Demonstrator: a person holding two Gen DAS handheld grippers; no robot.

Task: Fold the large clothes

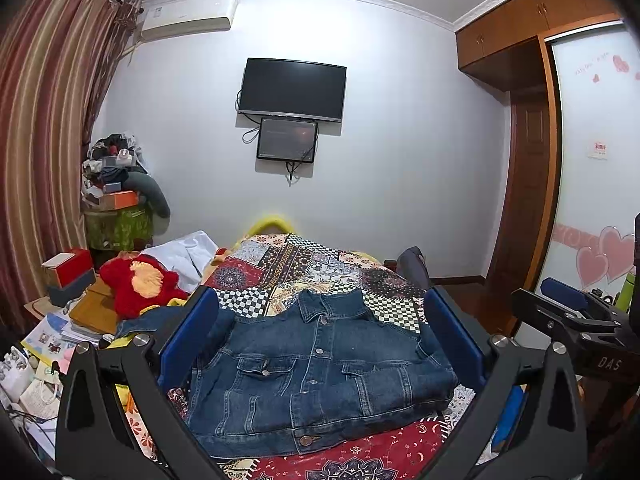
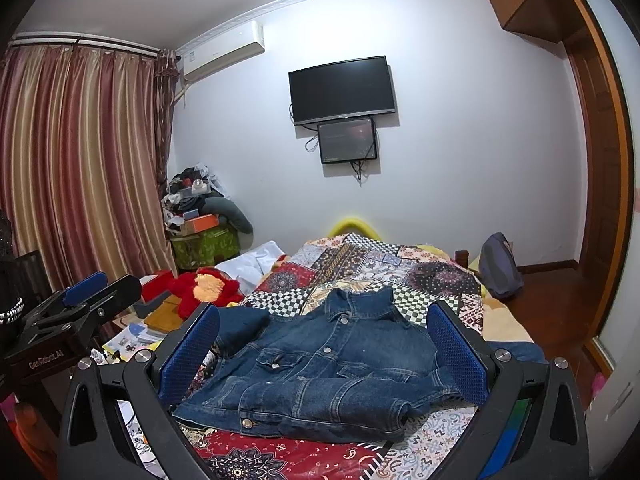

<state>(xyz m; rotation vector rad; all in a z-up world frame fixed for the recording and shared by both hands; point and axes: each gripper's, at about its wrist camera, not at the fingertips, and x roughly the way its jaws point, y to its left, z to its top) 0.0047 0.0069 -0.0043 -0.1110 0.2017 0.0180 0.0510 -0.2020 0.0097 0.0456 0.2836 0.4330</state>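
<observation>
Denim jacket [image 1: 320, 372] lying buttoned, front up, on patchwork bedspread [image 1: 304, 264], both grippers [image 1: 320, 332] [image 2: 322, 344] spread wide, empty.

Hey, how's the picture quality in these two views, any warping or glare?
Left wrist view: strong fisheye bending of the striped curtain, dark corner vignetting, blue denim jacket sharp. Right wrist view: same bowing of walls, no glare on the black wall television, even indoor light.

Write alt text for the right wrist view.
A denim jacket lies front up, buttoned, on a patchwork bedspread, framed by the open right gripper, which holds nothing. The left gripper shows at the left edge; behind, a TV hangs on the wall.
</observation>
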